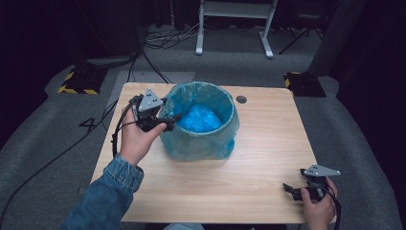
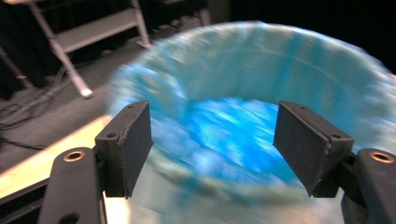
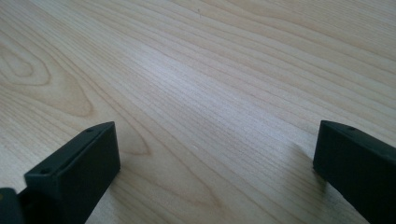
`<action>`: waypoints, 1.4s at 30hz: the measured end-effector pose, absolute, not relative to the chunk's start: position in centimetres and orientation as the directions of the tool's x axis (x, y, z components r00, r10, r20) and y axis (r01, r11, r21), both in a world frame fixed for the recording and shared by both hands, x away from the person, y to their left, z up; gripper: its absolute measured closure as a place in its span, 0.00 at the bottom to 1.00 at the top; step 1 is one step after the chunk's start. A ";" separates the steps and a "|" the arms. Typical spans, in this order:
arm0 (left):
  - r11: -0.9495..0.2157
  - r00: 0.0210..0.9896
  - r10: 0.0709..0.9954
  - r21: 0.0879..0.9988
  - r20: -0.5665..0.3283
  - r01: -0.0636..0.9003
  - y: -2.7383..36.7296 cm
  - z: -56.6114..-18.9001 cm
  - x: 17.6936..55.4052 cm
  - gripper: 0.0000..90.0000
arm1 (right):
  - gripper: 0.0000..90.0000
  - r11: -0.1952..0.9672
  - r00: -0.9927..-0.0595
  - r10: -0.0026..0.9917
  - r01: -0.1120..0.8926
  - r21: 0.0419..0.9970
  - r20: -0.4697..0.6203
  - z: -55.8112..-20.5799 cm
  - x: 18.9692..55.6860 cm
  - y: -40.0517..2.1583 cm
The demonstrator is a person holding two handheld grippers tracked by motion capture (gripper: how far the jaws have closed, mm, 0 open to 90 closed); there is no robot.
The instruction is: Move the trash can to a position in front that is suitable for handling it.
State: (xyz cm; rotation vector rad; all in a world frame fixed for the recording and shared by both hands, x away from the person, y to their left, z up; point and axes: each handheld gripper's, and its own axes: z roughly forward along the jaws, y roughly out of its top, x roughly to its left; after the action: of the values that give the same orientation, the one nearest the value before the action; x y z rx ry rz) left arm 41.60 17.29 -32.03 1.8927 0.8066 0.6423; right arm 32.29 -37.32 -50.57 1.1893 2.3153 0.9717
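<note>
The round bin lined with a thin blue plastic bag [image 1: 200, 122] stands toward the table's far left, the liner already folded over most of its rim, a crumpled blue bundle [image 1: 199, 118] inside. The left gripper [image 1: 168, 120] hovers at the near-left rim, jaws spread, pinching nothing. The right gripper [image 1: 290, 189] rests spread at the near right corner of the pale wooden table [image 1: 268, 143]. I'd judge only tidying remains. The left gripper view is blurred; the bin's own wall is hidden.

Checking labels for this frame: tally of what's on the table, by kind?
Bin with blue liner: 1
Blue bag bundle inside it: 1
Hand-held gripper: 2, left at the bin's rim, right low over the table, both open
Total: 4
</note>
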 end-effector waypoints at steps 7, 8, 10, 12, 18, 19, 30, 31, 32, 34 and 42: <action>-0.355 0.618 0.782 0.871 0.078 0.340 18.2 -33.4 44.8 0.32 | 0.00 0.411 -0.582 0.813 0.564 0.716 -0.008 -50.6 32.3 -37.3; -0.357 0.623 0.779 0.864 0.066 0.354 18.1 -33.8 45.0 0.32 | 0.00 0.411 -0.582 0.813 0.564 0.716 -0.008 -50.6 32.3 -37.3; -0.350 0.649 0.760 0.863 0.034 0.365 18.1 -34.3 45.1 0.34 | 0.00 0.412 -0.584 0.812 0.563 0.717 -0.008 -50.6 32.3 -37.3; -0.330 0.669 0.743 0.870 0.001 0.365 17.9 -34.6 44.8 0.37 | 0.00 0.414 -0.585 0.811 0.561 0.717 -0.011 -50.6 32.2 -37.3; -0.363 0.666 0.743 0.872 0.058 0.329 17.5 -34.2 42.7 0.36 | 0.00 0.415 -0.585 0.811 0.562 0.716 -0.011 -50.6 32.2 -37.3; -0.365 0.672 0.738 0.872 0.058 0.325 17.4 -34.1 42.3 0.36 | 0.00 0.413 -0.586 0.810 0.562 0.716 -0.007 -50.6 32.3 -37.3; -0.382 0.731 0.680 0.874 0.046 0.300 15.6 -34.0 39.4 0.37 | 0.00 0.414 -0.587 0.810 0.562 0.716 -0.007 -50.6 32.3 -37.3; -0.390 0.751 0.659 0.876 0.050 0.284 15.2 -34.0 38.7 0.37 | 0.00 0.414 -0.587 0.810 0.562 0.716 -0.007 -50.6 32.3 -37.3; -0.390 0.751 0.659 0.876 0.050 0.284 15.2 -34.0 38.7 0.37 | 0.00 0.414 -0.587 0.810 0.562 0.716 -0.007 -50.6 32.3 -37.3; -0.386 0.766 0.642 0.880 0.042 0.276 14.9 -34.0 37.9 0.38 | 0.00 0.414 -0.587 0.810 0.562 0.716 -0.008 -50.6 32.3 -37.3; -0.400 0.803 0.593 0.886 0.055 0.234 13.0 -34.0 35.1 0.37 | 0.00 0.413 -0.588 0.809 0.564 0.715 -0.004 -50.6 32.3 -37.2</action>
State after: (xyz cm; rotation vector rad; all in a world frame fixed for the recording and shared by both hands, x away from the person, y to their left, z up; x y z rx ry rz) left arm 35.13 12.96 -33.96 1.9856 0.6172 0.4495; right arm 32.26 -37.23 -50.57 1.1816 2.3241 0.9755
